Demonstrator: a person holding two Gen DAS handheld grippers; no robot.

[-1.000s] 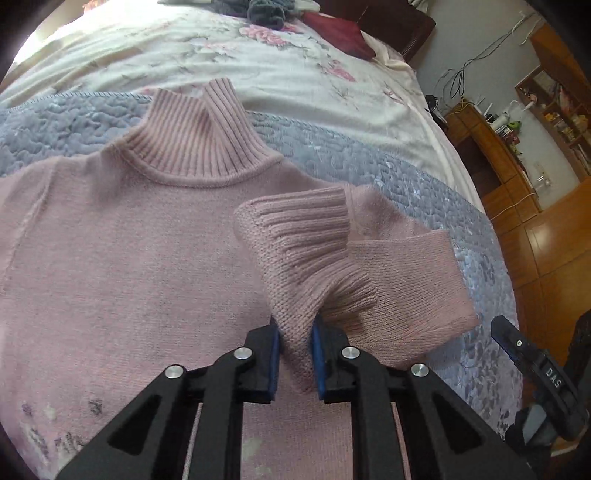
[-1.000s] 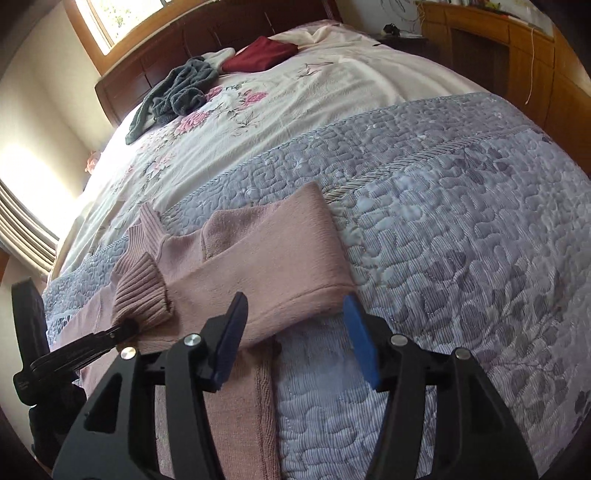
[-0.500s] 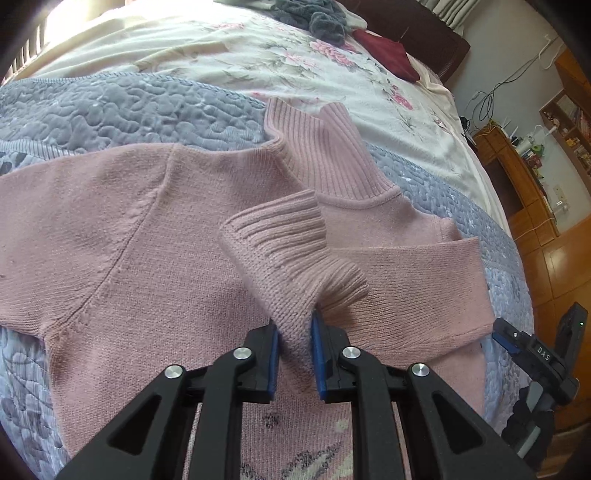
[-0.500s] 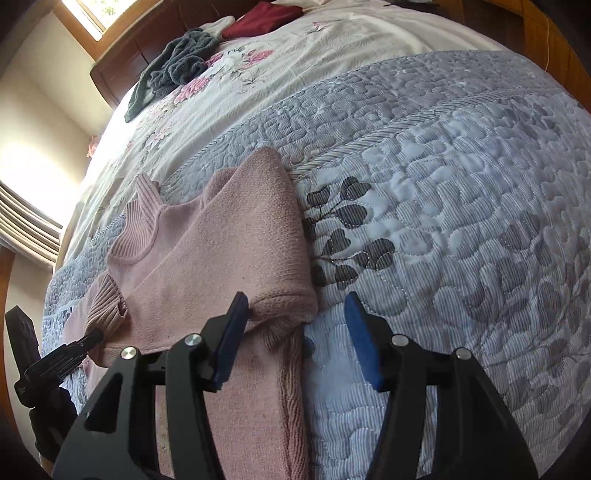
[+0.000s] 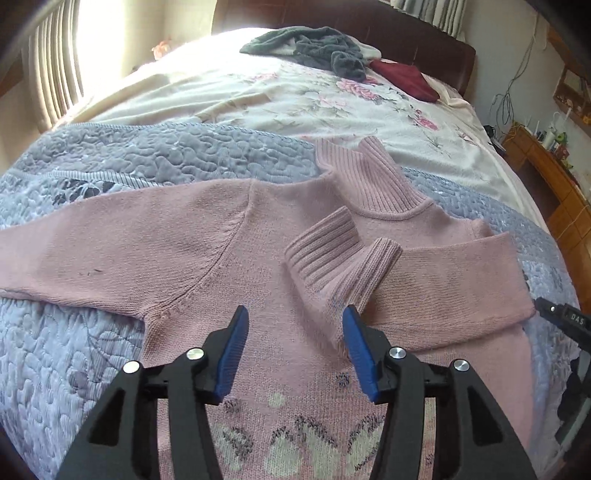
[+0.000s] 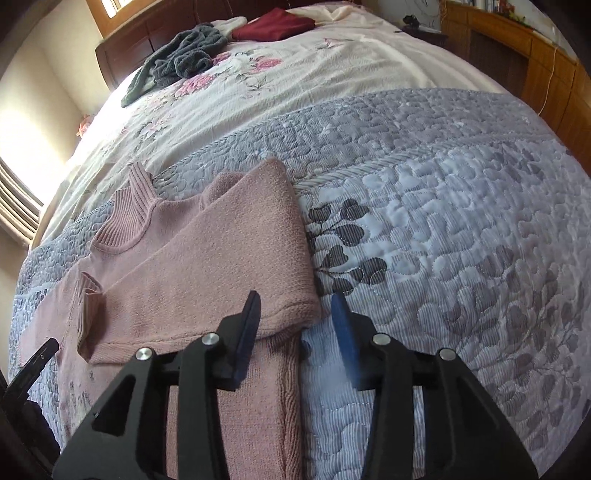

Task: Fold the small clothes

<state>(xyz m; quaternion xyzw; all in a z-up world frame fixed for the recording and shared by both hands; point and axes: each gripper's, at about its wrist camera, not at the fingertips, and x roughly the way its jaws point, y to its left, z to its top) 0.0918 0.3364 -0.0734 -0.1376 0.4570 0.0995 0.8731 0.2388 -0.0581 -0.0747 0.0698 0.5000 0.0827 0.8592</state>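
My left tool [image 5: 293,334] gapes wide, empty, the ribbed cuff [image 5: 332,258] of the pink sweater [image 5: 221,258] lying just ahead of its fingertips on the bed's grey quilt [image 5: 147,158]. My right tool [image 6: 297,321] also gapes empty, straddling the folded sleeve's [image 6: 236,266] edge.

Bed with a grey-lilac quilt [image 6: 461,229] across its near part and a cream floral bedspread [image 5: 295,99] beyond. Near the dark wooden headboard [image 5: 369,26] lie a crumpled grey garment [image 6: 184,59] and, just beside it, a dark red cloth [image 6: 273,26]. Wooden cabinets [image 6: 535,66] stand along one side; a curtain [image 5: 51,74] hangs opposite.
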